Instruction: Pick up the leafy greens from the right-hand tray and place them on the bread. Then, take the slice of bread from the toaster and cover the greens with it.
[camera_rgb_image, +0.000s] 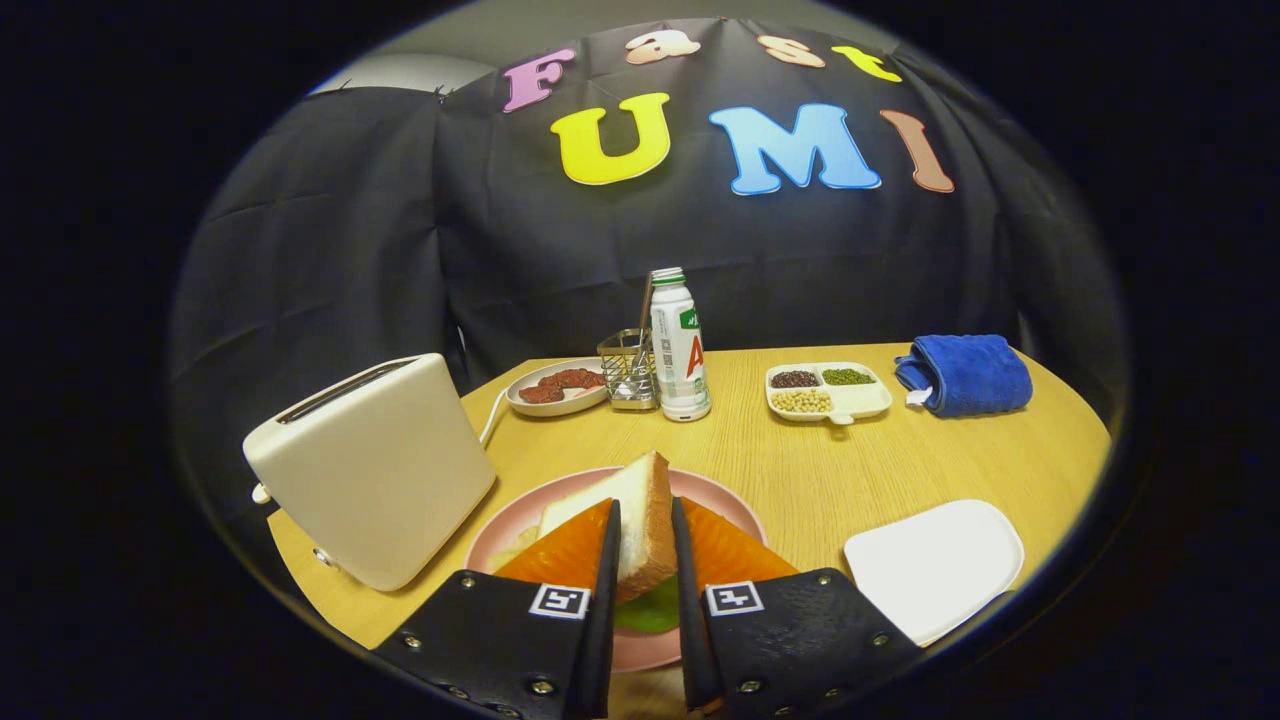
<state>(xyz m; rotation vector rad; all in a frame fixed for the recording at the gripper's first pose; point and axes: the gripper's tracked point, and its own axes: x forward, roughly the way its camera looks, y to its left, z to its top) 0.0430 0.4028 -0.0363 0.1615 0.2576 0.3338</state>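
Observation:
My gripper (645, 525) is shut on a slice of bread (640, 510), which stands on edge between the two fingers and tilts over the pink plate (500, 535). Green leaves (648, 612) lie on the plate under the held slice, on pale bread (520, 550) that is mostly hidden behind the left finger. The cream toaster (375, 465) stands left of the plate, its slots looking empty. A white tray (935, 565) sits to the right of the plate with nothing on it.
Beyond the plate stand a white bottle (680, 345) and a wire rack (628, 370). A dish of red food (555, 385) lies to their left. A divided dish of beans (828, 390) and a folded blue cloth (965, 373) lie at the back right.

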